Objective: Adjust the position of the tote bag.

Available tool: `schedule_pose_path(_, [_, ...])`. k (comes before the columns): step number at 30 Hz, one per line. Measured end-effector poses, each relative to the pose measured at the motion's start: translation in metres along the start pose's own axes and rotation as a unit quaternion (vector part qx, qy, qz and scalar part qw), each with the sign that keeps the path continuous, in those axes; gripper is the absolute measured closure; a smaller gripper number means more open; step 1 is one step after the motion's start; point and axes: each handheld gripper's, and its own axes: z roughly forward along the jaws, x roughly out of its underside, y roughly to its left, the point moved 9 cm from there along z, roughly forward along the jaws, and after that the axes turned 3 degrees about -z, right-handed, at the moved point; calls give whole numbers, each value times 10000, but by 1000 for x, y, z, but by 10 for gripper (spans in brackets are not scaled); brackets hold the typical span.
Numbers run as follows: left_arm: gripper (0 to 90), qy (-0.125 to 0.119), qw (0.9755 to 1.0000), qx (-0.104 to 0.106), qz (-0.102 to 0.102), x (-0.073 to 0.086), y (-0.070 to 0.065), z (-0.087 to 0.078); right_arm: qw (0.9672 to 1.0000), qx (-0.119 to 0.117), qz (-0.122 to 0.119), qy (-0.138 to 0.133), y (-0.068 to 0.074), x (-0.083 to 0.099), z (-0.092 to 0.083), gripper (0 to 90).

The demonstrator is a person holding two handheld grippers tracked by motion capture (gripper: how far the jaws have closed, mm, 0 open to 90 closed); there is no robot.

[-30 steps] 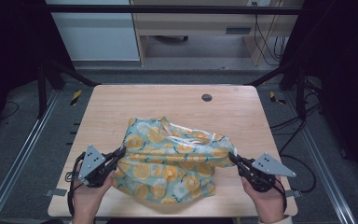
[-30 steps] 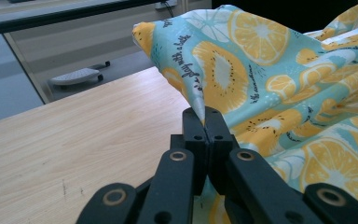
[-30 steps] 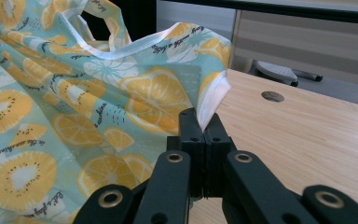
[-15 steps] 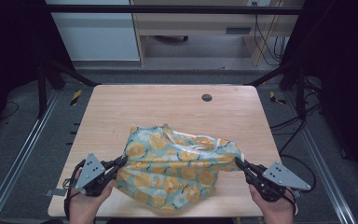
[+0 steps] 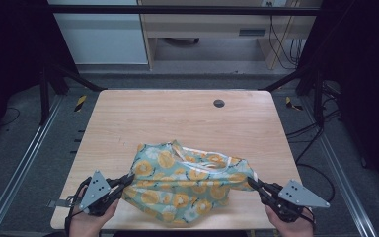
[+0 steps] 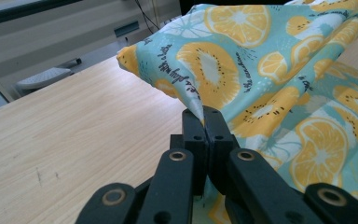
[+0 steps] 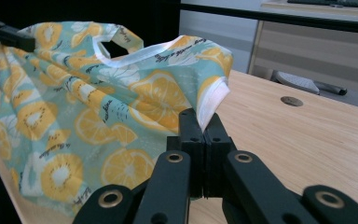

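A teal cloth printed with orange and lemon slices (image 5: 187, 185) hangs stretched between my two grippers over the near edge of the wooden table (image 5: 177, 118). My left gripper (image 5: 128, 178) is shut on the cloth's left edge; in the left gripper view the cloth (image 6: 261, 70) runs out of the closed jaws of the left gripper (image 6: 204, 122). My right gripper (image 5: 250, 181) is shut on the cloth's right edge, and in the right gripper view a white-hemmed corner of the cloth (image 7: 121, 93) sticks out of the closed jaws of the right gripper (image 7: 204, 125).
A small dark round grommet (image 5: 219, 103) sits in the tabletop at the far right, seen as the grommet (image 7: 291, 101) in the right gripper view. Black frame posts (image 5: 44, 89) flank the table. A cabinet (image 5: 98, 34) and desk stand beyond the far edge.
Both hands have drawn back toward the near edge with the cloth. The cloth has slid nearer and now hangs partly over the front edge.
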Motion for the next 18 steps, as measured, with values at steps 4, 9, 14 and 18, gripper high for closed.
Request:
schedule_pose_path(4, [900, 262, 9996, 57, 40, 12, -1, -1, 9997, -166, -46, 183, 5, 9, 3, 895])
schedule_pose_path(9, [900, 422, 9987, 60, 283, 19, -1, -2, 9988, -359, -96, 331, 11, 16, 6, 895])
schedule_pose_path(14, [900, 674, 9967, 102, 432, 30, -2, -2, 9973, -525, -151, 484, 16, 22, 9, 895])
schedule_pose_path(18, [900, 987, 9929, 138, 645, 40, -4, 5, 9950, -653, -260, 705, 21, 30, 13, 895])
